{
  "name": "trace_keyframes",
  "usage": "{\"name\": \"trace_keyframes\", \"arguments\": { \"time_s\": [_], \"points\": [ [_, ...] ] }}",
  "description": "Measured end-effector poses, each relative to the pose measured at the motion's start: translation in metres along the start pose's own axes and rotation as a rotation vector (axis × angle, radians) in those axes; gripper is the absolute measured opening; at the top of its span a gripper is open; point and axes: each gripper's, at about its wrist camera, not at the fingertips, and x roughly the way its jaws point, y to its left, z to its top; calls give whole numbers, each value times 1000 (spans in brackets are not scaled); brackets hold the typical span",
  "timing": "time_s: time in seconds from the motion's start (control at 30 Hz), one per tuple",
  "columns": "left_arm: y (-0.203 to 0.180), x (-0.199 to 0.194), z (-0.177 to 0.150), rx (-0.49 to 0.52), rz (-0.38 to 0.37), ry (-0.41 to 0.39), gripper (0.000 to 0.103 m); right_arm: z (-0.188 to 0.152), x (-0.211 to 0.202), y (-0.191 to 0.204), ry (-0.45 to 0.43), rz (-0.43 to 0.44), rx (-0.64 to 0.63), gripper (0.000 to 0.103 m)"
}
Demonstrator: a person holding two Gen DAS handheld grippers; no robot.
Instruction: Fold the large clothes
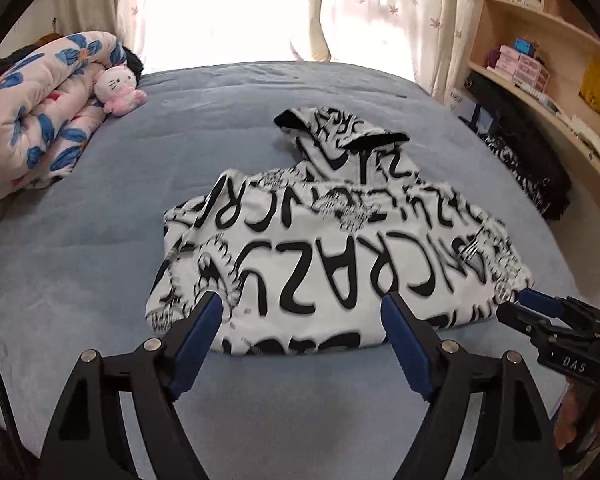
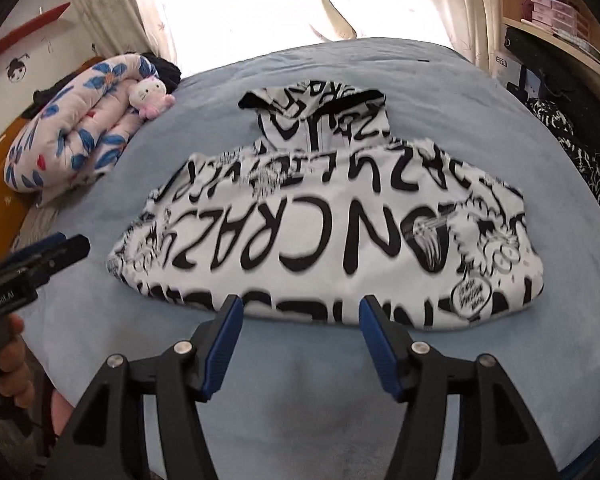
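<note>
A white hoodie with black lettering (image 1: 332, 256) lies folded on the blue bed, hood toward the window; it also shows in the right wrist view (image 2: 332, 240). My left gripper (image 1: 300, 312) is open and empty, its fingertips over the hoodie's near edge. My right gripper (image 2: 300, 308) is open and empty, fingertips at the hoodie's near hem. The right gripper also shows in the left wrist view (image 1: 540, 308) beside the hoodie's right corner. The left gripper also shows in the right wrist view (image 2: 52, 252), left of the hoodie and apart from it.
A rolled floral quilt (image 1: 40, 112) and a pink plush cat (image 1: 118, 90) lie at the bed's far left. A black-and-white garment (image 1: 532, 172) lies off the bed's right edge below wooden shelves (image 1: 540, 40). Bare blue sheet (image 1: 80, 260) surrounds the hoodie.
</note>
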Motion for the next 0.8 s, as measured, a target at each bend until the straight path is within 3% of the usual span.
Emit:
{"name": "trace_keyframes", "arguments": {
  "time_s": [0.17, 0.3, 0.4, 0.5, 0.63, 0.8],
  "points": [
    [-3, 13, 54, 95, 84, 8, 80, 69, -9, -14, -38, -44, -10, 60],
    [10, 27, 125, 98, 58, -2, 80, 137, -12, -29, -70, -87, -30, 60],
    [19, 50, 182, 102, 80, -15, 80, 192, 1, -41, -70, -105, -27, 60],
    [27, 96, 236, 104, 81, 21, 80, 242, 34, -47, -58, -141, -53, 60],
    [34, 169, 280, 104, 117, 47, 80, 287, 111, -53, 35, -73, -36, 60],
    [52, 259, 295, 16, 102, 86, 79, 289, 213, -72, 169, 93, 169, 60]
  ]
}}
